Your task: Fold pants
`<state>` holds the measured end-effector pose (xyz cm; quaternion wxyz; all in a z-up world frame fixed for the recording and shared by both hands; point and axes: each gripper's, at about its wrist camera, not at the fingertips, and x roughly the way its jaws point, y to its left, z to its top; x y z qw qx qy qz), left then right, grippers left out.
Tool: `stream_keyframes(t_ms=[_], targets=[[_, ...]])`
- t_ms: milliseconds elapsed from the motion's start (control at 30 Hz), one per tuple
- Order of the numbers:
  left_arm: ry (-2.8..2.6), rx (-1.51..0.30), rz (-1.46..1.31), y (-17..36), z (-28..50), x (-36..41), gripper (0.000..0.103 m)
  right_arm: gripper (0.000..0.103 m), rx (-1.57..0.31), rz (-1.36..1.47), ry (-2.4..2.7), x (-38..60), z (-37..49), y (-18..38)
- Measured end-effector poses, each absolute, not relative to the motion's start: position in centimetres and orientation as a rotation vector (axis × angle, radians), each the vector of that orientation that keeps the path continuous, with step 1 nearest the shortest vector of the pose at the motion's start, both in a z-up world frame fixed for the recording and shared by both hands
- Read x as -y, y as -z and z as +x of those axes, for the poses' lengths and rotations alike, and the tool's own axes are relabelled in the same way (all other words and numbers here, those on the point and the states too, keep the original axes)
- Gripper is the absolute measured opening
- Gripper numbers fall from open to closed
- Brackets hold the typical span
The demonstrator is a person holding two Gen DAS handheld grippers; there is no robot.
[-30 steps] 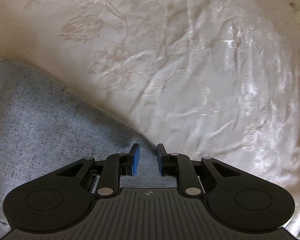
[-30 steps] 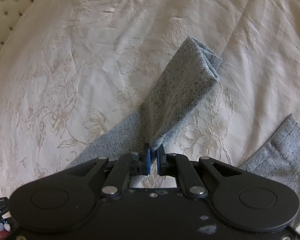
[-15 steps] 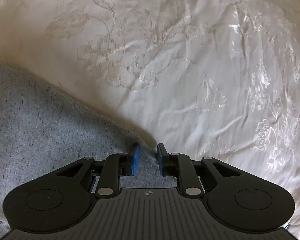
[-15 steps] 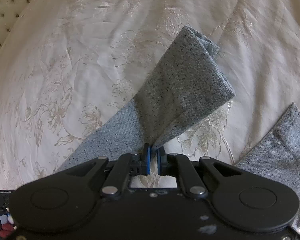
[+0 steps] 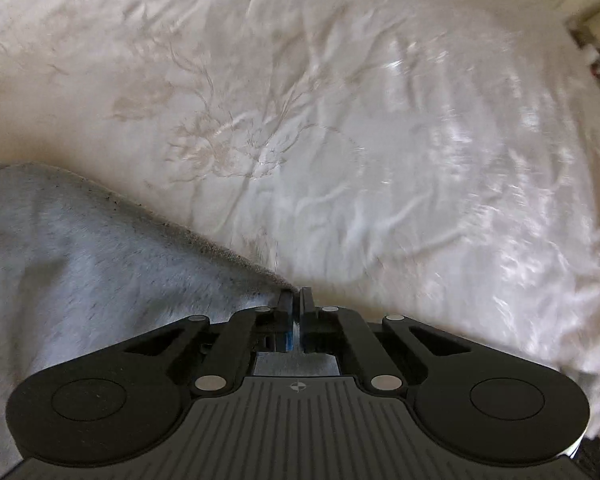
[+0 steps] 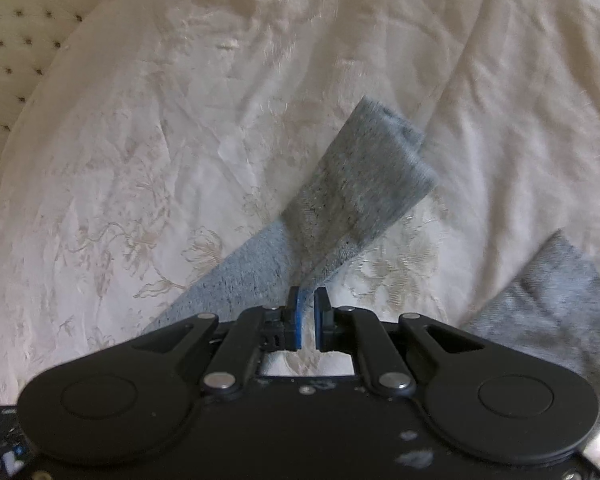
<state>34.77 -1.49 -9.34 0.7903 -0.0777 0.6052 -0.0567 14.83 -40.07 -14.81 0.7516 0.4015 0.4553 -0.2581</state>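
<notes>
Bedspread (image 5: 380, 140): work surface. Grey pants (image 6: 364, 196) lie across it, mostly unfolded; fold only at pick-up stage, est. Right gripper (image 6: 307, 296) clamped on lifted leg (image 6: 228, 280). Left gripper (image 5: 295, 294) jaws have just closed, pinching pants edge. Remaining: carry over, lay flat.
</notes>
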Motion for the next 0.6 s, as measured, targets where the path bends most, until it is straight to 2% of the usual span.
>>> stream_keyframes(t_ms=[133,200,300,333,367,433,600], targets=[[0.176,-1.227,-0.117,5.6,30.3,0.2,0.002,0.008,-0.965,0.857,0.569,40.1,12.1,12.9],[0.183,-1.211,-0.098,5.5,28.7,0.6,0.002,0.009,-0.969,0.858,0.56,40.2,10.6,12.3],[0.176,-1.211,-0.094,5.5,25.3,-0.3,0.002,0.021,-0.958,0.877,0.531,40.2,9.0,12.3],[0.173,-1.215,-0.093,5.5,24.1,-0.5,0.002,0.038,-0.953,0.9,0.533,40.3,8.7,12.5],[0.174,-1.224,-0.089,5.8,22.9,-0.7,0.002,0.06,-0.939,0.931,0.541,40.5,8.3,12.7],[0.169,-1.256,-0.082,6.2,20.9,-1.2,0.002,0.075,-0.904,0.997,0.569,40.9,7.5,13.7],[0.13,-1.319,-0.127,7.9,17.9,-2.6,0.002,0.073,-0.91,1.044,0.603,41.5,8.3,16.8]])
